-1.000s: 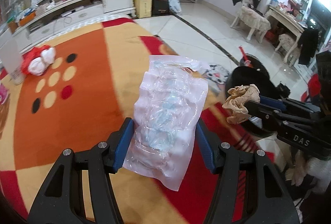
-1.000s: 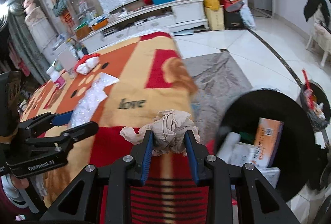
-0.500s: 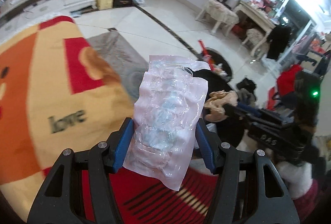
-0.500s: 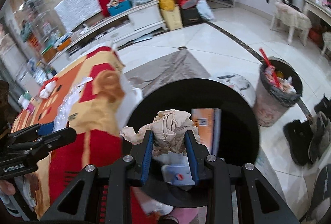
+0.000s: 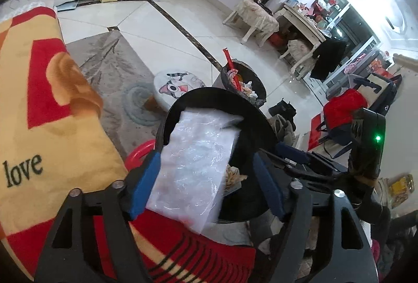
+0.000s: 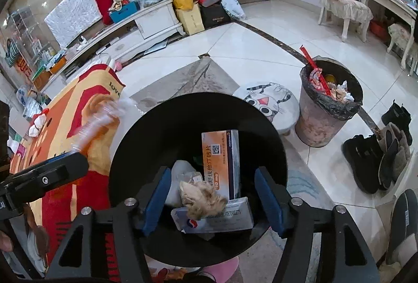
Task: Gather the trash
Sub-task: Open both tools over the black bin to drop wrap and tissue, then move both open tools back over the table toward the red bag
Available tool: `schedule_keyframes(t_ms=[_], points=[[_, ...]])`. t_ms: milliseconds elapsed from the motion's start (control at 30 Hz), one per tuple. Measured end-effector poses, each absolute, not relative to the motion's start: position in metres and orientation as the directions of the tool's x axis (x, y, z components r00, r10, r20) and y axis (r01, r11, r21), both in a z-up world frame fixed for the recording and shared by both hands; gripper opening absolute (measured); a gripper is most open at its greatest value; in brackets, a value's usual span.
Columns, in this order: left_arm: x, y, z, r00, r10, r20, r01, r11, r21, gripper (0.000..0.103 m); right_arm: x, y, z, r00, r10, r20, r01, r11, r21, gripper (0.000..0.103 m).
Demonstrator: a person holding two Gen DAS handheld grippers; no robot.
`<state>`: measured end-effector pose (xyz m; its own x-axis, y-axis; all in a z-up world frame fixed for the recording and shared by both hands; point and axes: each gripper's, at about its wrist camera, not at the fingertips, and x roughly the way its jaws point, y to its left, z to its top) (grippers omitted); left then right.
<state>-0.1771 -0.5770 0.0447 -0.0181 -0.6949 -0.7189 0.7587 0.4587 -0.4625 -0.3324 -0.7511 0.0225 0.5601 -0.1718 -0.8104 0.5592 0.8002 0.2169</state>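
Note:
A black round bin (image 6: 135,160) stands at the edge of the patterned cloth. My right gripper (image 6: 213,200) is open above it, and the crumpled beige tissue (image 6: 201,198) lies loose in the bin on medicine boxes (image 6: 220,160). My left gripper (image 5: 206,178) is open over the bin's rim (image 5: 167,123). The clear plastic bag (image 5: 198,160) lies between its fingers, touching only the left pad and blurred, over the bin's mouth. The bag also shows in the right wrist view (image 6: 102,121), beside the left gripper (image 6: 52,173).
The orange and red cloth (image 5: 39,126) covers the surface at left. A grey full waste bin (image 6: 326,110), a cat-print stool (image 6: 271,102) and boots (image 6: 376,160) stand on the tiled floor at right. A white cabinet (image 6: 151,19) lines the far wall.
Both grippers moved over the black bin and opened. The tissue dropped from the right gripper into the bin. The plastic bag came loose from the left gripper's grip.

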Motion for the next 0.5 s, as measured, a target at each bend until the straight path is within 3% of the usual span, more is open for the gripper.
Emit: schedule_keyframes(t_ms=[267, 500], points=[[-0.173, -0.558, 0.043, 0.043, -0.664, -0.746, 0.756, 0.51, -0.41, 0.077, -0.326, -0.742, 0.017, 0.552, -0.148, -0.821, 0.546, 0.808, 0.222, 0.064], [-0.159, -0.516, 0.048, 0.209, -0.614, -0.762, 0.733, 0.614, -0.294, 0.077, -0.308, -0.718, 0.019, 0.565, -0.108, -0.818, 0.496, 0.836, 0.233, 0.065]])
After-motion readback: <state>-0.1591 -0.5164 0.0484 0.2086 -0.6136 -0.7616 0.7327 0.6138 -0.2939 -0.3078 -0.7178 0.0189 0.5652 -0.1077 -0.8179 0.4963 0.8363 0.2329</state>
